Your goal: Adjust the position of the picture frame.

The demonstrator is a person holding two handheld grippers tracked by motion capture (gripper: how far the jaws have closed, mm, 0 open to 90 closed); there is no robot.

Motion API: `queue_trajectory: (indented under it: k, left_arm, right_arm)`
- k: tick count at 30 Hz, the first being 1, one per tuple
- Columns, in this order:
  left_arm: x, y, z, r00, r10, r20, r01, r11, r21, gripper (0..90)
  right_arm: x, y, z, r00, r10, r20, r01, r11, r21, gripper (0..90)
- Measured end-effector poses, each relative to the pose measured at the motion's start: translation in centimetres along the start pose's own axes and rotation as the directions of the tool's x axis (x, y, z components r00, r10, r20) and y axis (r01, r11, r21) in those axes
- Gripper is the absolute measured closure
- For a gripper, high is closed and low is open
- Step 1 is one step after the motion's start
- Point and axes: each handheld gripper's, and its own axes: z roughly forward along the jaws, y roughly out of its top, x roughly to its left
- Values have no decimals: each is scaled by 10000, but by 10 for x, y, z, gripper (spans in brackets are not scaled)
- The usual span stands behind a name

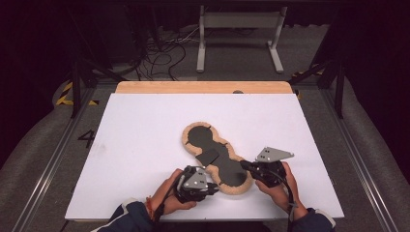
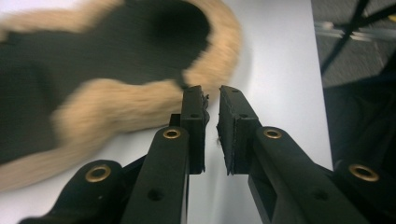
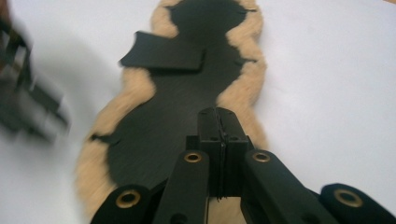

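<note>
Item: table (image 1: pixel 145 125) — flat white matte top with a strip of pale wood along its far edge.

Your left hand (image 1: pixel 169 193), at the near edge left of centre, carries the left gripper (image 1: pixel 209 186): black, hard-edged, with a grey three-cornered plate on top. In the left gripper view (image 2: pixel 212 100) its jaws stand slightly parted with a narrow gap between the pads and nothing between them; the tips sit just beside the fleece rim.

Item: fleece-edged mat (image 1: pixel 215 157) — a long, lobed piece shaped rather like a figure eight, smooth black on its upper face, bordered all round by a tan woolly pile. It lies flat on the table's near middle. Its long axis runs diagonally, from far-left to near-right, the near lobe lying between your two grippers. A small black flap (image 3: pixel 163 53) lies folded over the waist of the piece.

Your right hand (image 1: pixel 280 186) holds the right gripper (image 1: pixel 244 166) at the near lobe's right edge. In the right gripper view (image 3: pixel 218 114) its jaws are pressed together over the black face; whether they pinch the material you cannot tell.
</note>
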Motion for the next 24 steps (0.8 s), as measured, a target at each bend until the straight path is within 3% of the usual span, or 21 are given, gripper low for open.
queue_trajectory:
  k: [2, 4, 6, 8, 9, 10, 12, 13, 14, 15, 16, 17, 18, 19, 21, 23, 24]
  left_arm:
    - [14, -3, -15, 9972, -27, -747, 23, 10000, -62, 801]
    - [35, -9, -29, 9904, -726, -1180, 673, 9966, -479, 796]
    - [58, -16, -40, 9719, -966, -2145, 878, 9949, -503, 791]
    - [77, -23, -46, 9562, -1979, -2159, 1809, 9788, -960, 788]
    - [91, -28, -50, 9376, -2407, -2508, 2183, 9692, -1138, 785]
    - [101, -32, -52, 9226, -2594, -2855, 2346, 9648, -1185, 779]
    - [119, -36, -54, 8947, -3188, -3130, 2889, 9472, -1389, 740]
    - [119, -36, -54, 8947, -3188, -3130, 2889, 9472, -1389, 740]
    - [138, -38, -51, 8687, -3558, -3446, 3222, 9343, -1526, 740]
    - [138, -38, -51, 8687, -3558, -3446, 3222, 9343, -1526, 739]
    - [146, -39, -49, 8505, -3927, -3499, 3574, 9196, -1632, 719]
    - [153, -38, -45, 8262, -4078, -3888, 3705, 9131, -1703, 719]
    - [159, -36, -42, 8226, -3907, -4131, 3607, 9202, -1520, 737]
    - [167, -35, -38, 8117, -4101, -4159, 3847, 9112, -1477, 740]
    - [180, -33, -33, 7835, -4633, -4141, 4430, 8838, -1507, 733]
    - [193, -28, -26, 7726, -4922, -4011, 4713, 8679, -1571, 698]
    - [195, -27, -22, 7675, -4964, -4056, 4820, 8640, -1454, 694]
  right_arm:
    - [10, -7, -7, 9997, -25, -263, 24, 10000, -43, 900]
    - [20, -10, -12, 9986, -214, -482, 213, 9998, -40, 900]
    - [31, -14, -12, 9968, -279, -747, 283, 9996, 43, 900]
    - [37, -16, -11, 9949, -369, -934, 380, 9992, 105, 900]
    - [38, -16, -10, 9939, -317, -1053, 330, 9994, 104, 900]
    - [42, -17, -9, 9926, -303, -1177, 321, 9994, 137, 900]
    - [48, -20, -6, 9896, -418, -1374, 454, 9987, 235, 900]
    - [52, -21, -4, 9880, -601, -1421, 650, 9974, 303, 900]
    - [56, -23, -2, 9855, -683, -1553, 750, 9965, 376, 900]
    - [56, -23, -2, 9855, -683, -1553, 750, 9965, 376, 900]
    - [63, -24, 2, 9816, -878, -1696, 974, 9940, 490, 900]
    - [63, -24, 2, 9816, -878, -1696, 974, 9940, 490, 900]
    - [66, -25, 5, 9794, -989, -1759, 1104, 9922, 572, 900]
    - [68, -25, 6, 9771, -1090, -1828, 1220, 9906, 613, 900]
    - [71, -26, 8, 9748, -1082, -1949, 1228, 9903, 645, 900]
    - [73, -27, 11, 9730, -1145, -2004, 1314, 9887, 729, 894]
    - [74, -28, 13, 9724, -1180, -2012, 1361, 9876, 785, 894]
